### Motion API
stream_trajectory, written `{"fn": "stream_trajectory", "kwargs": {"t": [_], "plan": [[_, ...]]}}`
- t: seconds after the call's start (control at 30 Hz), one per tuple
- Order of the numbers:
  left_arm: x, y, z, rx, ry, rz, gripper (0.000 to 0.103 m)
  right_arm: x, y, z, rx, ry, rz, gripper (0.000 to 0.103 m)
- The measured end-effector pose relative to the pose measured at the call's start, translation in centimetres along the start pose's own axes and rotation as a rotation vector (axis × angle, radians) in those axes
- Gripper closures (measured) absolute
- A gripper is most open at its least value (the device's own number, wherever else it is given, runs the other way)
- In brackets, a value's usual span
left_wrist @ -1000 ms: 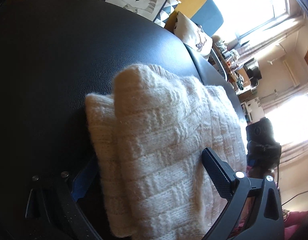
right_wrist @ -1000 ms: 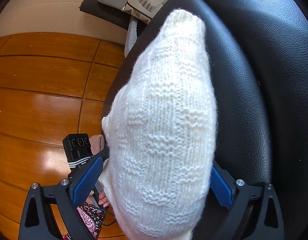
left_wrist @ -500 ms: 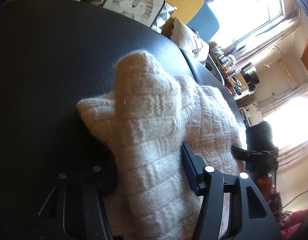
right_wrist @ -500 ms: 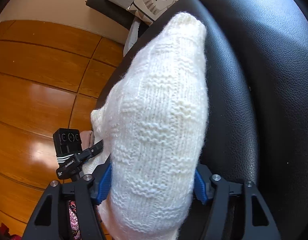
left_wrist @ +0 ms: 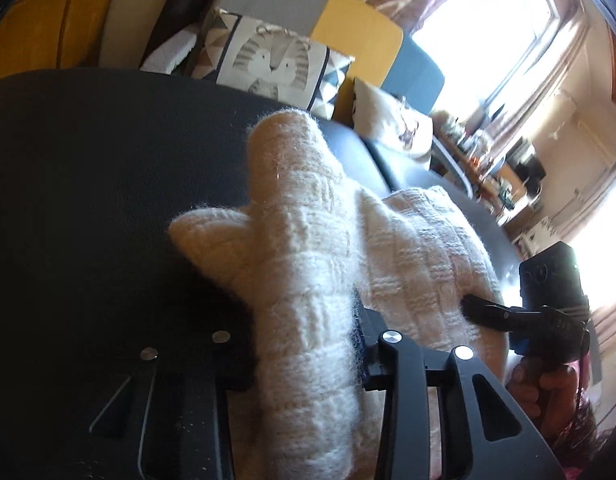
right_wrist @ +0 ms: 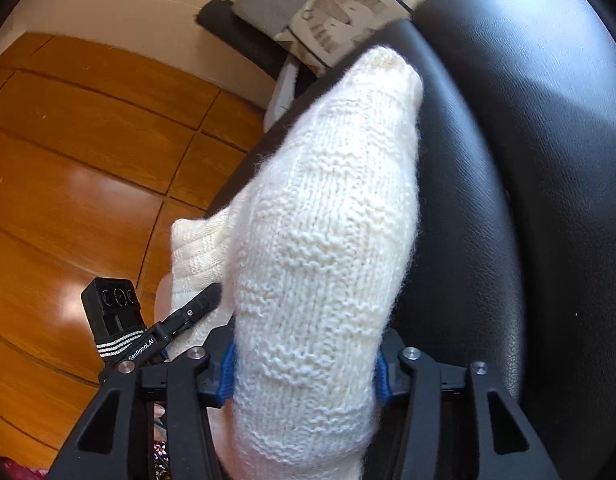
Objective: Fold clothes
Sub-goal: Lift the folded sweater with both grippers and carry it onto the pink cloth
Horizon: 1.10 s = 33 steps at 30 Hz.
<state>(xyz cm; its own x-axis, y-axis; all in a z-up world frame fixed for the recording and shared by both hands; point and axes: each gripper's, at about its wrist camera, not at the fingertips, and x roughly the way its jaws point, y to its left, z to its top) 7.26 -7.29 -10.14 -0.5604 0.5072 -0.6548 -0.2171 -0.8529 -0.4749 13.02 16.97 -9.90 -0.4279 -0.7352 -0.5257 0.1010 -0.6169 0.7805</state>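
A folded cream knitted sweater [left_wrist: 308, 280] lies on a black leather seat [left_wrist: 88, 180]. My left gripper [left_wrist: 304, 340] is shut on one end of it, the knit bunched up between the fingers. In the right wrist view the sweater [right_wrist: 328, 240] bulges up between the fingers of my right gripper [right_wrist: 304, 364], which is shut on its other end. The right gripper also shows in the left wrist view [left_wrist: 528, 316] at the far edge of the sweater. The left gripper shows in the right wrist view [right_wrist: 176, 328] at lower left. The fingertips are hidden in the knit.
The black seat [right_wrist: 528, 160] curves away to the right. Cushions with a lion print [left_wrist: 268, 64] and a yellow one [left_wrist: 360, 40] lie behind it. Wooden floor [right_wrist: 68, 160] lies to the left. A cluttered table [left_wrist: 488, 160] stands by a bright window.
Both grippers have shut on the ends of the sweater, squeezing the knit into ridges. The ends have been raised a little off the seat.
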Motion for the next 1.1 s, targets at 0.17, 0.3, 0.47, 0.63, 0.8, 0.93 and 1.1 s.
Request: {"fn": "stream_trajectory", "kwargs": {"t": [0.17,0.3,0.47,0.63,0.8,0.93,1.1], "plan": [[-2.8,-0.8,0.2,-0.004,-0.087,-0.023,0.066,-0.3,5.1,1.5,-0.14,-0.009,-0.026,0.053],[-7.7,0.3,0.6,0.003,-0.203,-0.003,0.066,0.5,10.7,2.5,-0.262,0.004,-0.025,0.053],[-14.7,5.3,1.1,-0.079,-0.356,0.081,0.066,5.2,18.6,4.4,-0.371,0.071,0.032,0.053],[-21.9,12.8,0.9,-0.239,-0.506,0.232,0.066,15.0,27.3,6.6,-0.472,0.223,0.14,0.053],[-28.4,19.4,1.3,-0.37,-0.655,0.429,0.066,27.1,37.0,7.9,-0.595,0.375,0.258,0.053],[-32.5,24.1,2.0,-0.449,-0.745,0.558,0.066,36.3,44.2,8.7,-0.675,0.485,0.351,0.053],[-34.2,31.4,1.6,-0.581,-0.796,0.663,0.065,47.6,51.3,8.9,-0.817,0.577,0.462,0.053]]}}
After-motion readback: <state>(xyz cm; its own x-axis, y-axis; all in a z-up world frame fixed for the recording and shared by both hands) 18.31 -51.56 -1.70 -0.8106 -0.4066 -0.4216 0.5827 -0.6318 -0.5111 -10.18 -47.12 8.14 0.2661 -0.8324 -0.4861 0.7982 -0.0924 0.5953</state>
